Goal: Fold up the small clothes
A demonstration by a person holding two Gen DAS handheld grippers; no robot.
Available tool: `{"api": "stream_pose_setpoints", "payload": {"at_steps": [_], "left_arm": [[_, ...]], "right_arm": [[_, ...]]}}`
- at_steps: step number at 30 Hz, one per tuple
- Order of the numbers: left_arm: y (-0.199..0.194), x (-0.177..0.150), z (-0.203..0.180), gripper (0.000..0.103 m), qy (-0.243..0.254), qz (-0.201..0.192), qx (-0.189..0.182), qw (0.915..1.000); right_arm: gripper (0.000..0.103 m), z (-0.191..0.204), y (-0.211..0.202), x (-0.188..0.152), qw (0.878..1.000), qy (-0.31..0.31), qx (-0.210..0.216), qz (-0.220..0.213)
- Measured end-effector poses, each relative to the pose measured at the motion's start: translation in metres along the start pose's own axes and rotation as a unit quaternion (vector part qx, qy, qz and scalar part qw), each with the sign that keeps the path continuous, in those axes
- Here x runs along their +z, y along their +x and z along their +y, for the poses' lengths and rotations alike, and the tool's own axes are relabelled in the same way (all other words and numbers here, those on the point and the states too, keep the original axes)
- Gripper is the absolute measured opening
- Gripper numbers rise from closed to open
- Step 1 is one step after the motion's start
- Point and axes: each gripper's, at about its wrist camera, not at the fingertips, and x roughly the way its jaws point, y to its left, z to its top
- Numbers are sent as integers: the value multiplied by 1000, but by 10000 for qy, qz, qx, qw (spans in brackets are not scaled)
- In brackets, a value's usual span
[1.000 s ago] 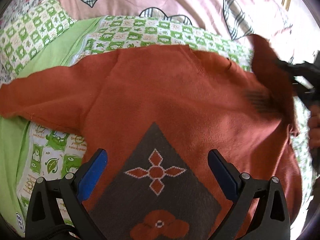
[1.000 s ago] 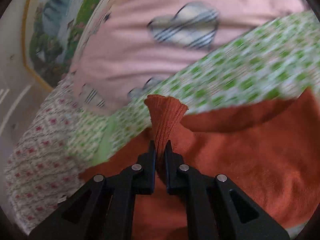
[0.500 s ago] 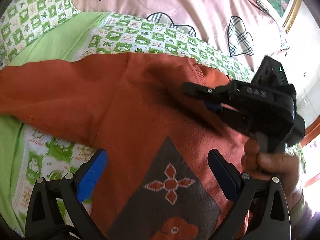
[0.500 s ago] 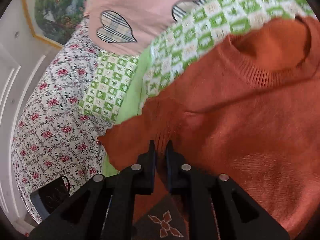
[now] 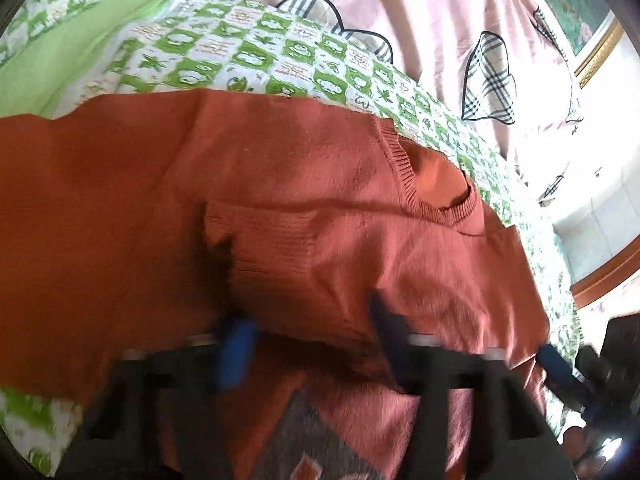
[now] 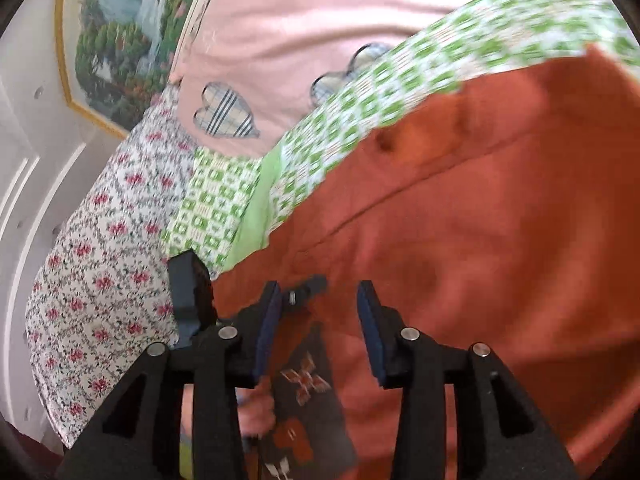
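Observation:
An orange knit sweater (image 5: 280, 184) with a dark patterned panel lies spread on the bed. One sleeve with a ribbed cuff (image 5: 256, 232) is folded across its chest, below the neckline (image 5: 436, 200). My left gripper (image 5: 312, 340) is blurred, open and empty, low over the folded sleeve. My right gripper (image 6: 316, 320) is open and empty above the sweater (image 6: 480, 220), near its dark panel (image 6: 304, 384). The right gripper also shows in the left wrist view (image 5: 560, 372) at the lower right edge, and the left gripper in the right wrist view (image 6: 192, 300).
The sweater lies on a green-and-white checked sheet (image 5: 248, 52) with a pink heart-patterned quilt (image 5: 420, 8) behind. A floral cover (image 6: 100, 272) lies at the left. A framed picture (image 6: 120, 40) hangs on the wall.
My right gripper has let go of the sleeve, opened and drawn back. The sleeve now lies folded across the chest. My left gripper has moved forward, with its jaws closer together.

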Motion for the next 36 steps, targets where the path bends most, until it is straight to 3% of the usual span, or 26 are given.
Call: {"api": "stream_pose_setpoints", "payload": {"at_steps": [1, 3, 6, 8, 11, 14, 17, 19, 21, 23, 25, 27, 29, 33, 36], "left_arm": [[3, 4, -1, 7, -3, 11, -102, 9999], [-4, 6, -7, 6, 131, -107, -62, 9998], [-43, 6, -16, 5, 345, -729, 47, 9967], [-56, 5, -8, 5, 418, -1032, 321, 9933], [-40, 6, 8, 6, 424, -667, 440, 9959], [-33, 1, 7, 6, 600, -607, 521, 9950], [-26, -1, 14, 22, 402, -416, 415, 9975], [-23, -2, 18, 23, 311, -343, 399, 9981], [-18, -3, 17, 22, 371, -303, 449, 9978], [-21, -8, 16, 14, 463, -304, 426, 9976], [-20, -7, 6, 9, 647, -327, 423, 9965], [-24, -5, -9, 8, 873, -470, 332, 9945], [-24, -4, -19, 7, 1049, -612, 308, 9921], [-4, -5, -17, 8, 1086, -401, 654, 9911], [-10, -9, -4, 18, 899, -265, 611, 9937]], "right_arm": [[41, -5, -10, -2, 9999, 44, -128, -89], [41, -12, -23, -3, 9993, 61, -316, -204], [41, -22, -46, 1, 9968, -61, -702, -386], [41, -31, -63, 8, 9928, -119, -1042, -584], [41, -48, -77, 25, 9842, -211, -1563, -803], [42, -65, -76, 49, 9742, -221, -2086, -829], [54, -81, -65, 76, 9626, -307, -2581, -763], [63, -96, -49, 94, 9589, -327, -2770, -523], [63, -109, -30, 107, 9589, -309, -2814, -176], [63, -120, -12, 110, 9614, -329, -2721, 230], [10, -123, -6, 115, 9597, -485, -2742, 384], [10, -122, -28, 125, 9646, -440, -2601, 7], [10, -118, -43, 129, 9587, -600, -2766, -271], [10, -126, -27, 126, 9479, -806, -3079, -90], [13, -132, -24, 119, 9443, -785, -3195, -19]]}}
